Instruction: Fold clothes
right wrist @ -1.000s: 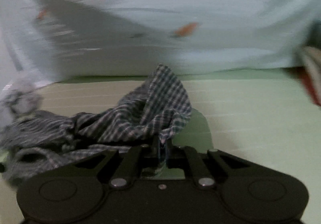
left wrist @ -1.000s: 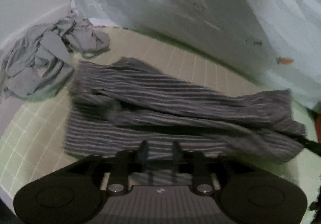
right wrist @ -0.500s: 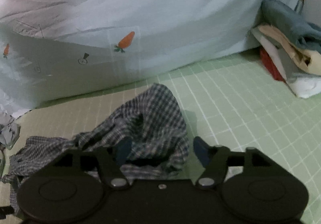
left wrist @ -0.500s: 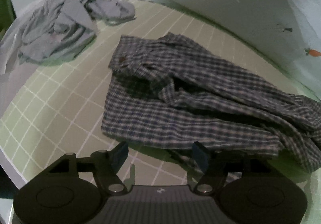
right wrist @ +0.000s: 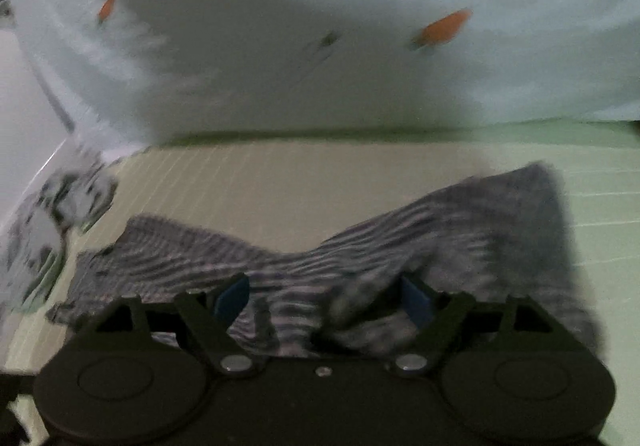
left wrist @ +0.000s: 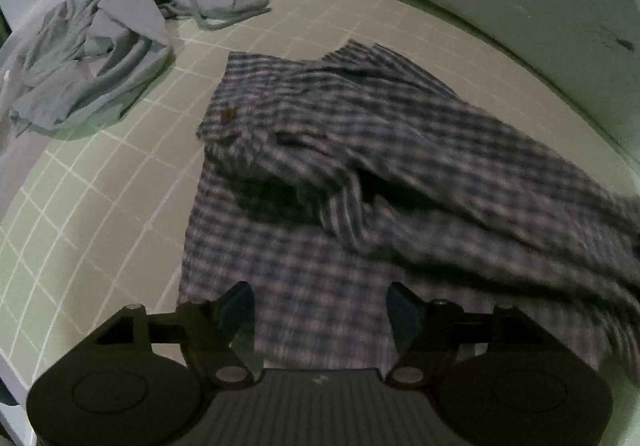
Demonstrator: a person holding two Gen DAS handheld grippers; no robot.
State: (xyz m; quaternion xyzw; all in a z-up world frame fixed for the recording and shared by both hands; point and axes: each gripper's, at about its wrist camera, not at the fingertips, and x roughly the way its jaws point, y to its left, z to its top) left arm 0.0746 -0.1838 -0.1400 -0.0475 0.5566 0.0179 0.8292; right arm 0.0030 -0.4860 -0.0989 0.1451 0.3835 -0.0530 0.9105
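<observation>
Grey garment pile (left wrist: 100,46): lying crumpled at the far left of the green gridded mat (left wrist: 80,206), well apart from the work, not being handled.

Checked shirt (left wrist: 360,174): lying on the mat at centre, roughly flattened, with one layer doubled over along its middle and loose ridges running toward the right; the near edge is lying just ahead of the left tool. In the right wrist view the same shirt (right wrist: 360,258) is rising to a bunched peak on the right side, heavily blurred.

Left hand-held gripper (left wrist: 320,310): fingers standing wide apart, gripping nothing, hovering over the near edge of the shirt.

Right hand-held gripper (right wrist: 324,298): fingers also standing wide apart; cloth is lying between and in front of them, but nothing is clamped.

Pale sheet with carrot print (right wrist: 360,46): hanging as a backdrop along the far side of the mat.

Step in hand: judged to be between folds; one fold appears laid and both tools are free of the cloth.

Next move: judged to be calling for each tool to close on a fresh edge or corner, likely the bunched right end, so the ridges can be drawn flat before another fold.

Risk: pinching several layers at the rumpled end would drag the laid fold out of line.
</observation>
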